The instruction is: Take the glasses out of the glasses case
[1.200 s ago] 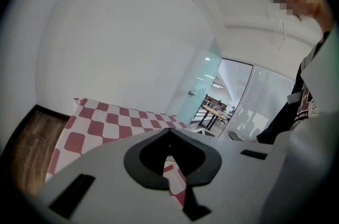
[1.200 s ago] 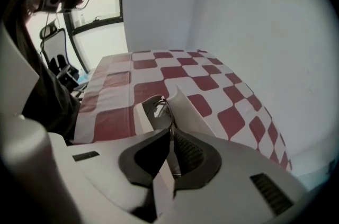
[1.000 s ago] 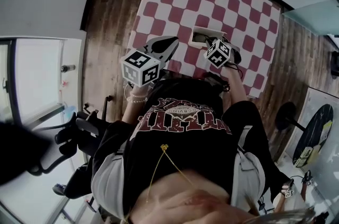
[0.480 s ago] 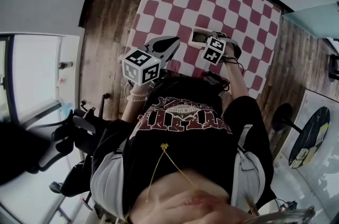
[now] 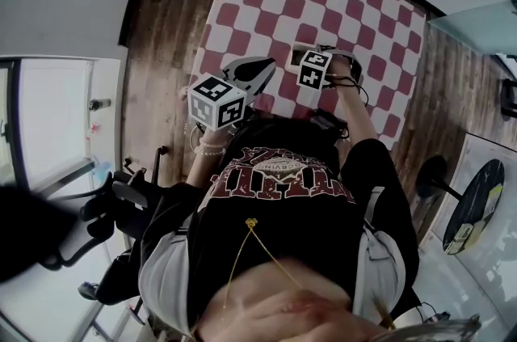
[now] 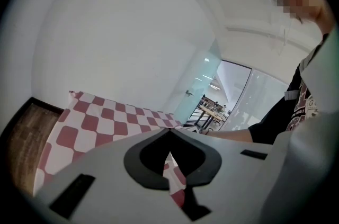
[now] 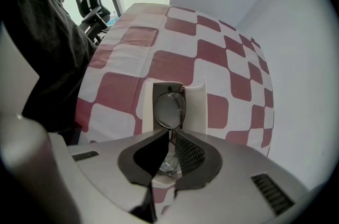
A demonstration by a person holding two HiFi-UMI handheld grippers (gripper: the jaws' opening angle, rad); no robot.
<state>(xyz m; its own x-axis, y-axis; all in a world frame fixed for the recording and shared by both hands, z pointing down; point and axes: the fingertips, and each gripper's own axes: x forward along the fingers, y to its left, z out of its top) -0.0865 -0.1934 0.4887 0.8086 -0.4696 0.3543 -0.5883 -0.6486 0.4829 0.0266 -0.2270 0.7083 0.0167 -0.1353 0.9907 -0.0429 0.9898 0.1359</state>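
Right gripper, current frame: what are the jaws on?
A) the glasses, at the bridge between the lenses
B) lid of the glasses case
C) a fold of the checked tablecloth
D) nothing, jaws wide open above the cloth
A: in the right gripper view, the right gripper has its jaws together at the bridge of the glasses. One lens shows beyond the tips and one behind them, in the open glasses case.

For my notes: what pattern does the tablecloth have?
The tablecloth has red and white checks, best seen in the head view.

Black printed T-shirt, thin gold chain
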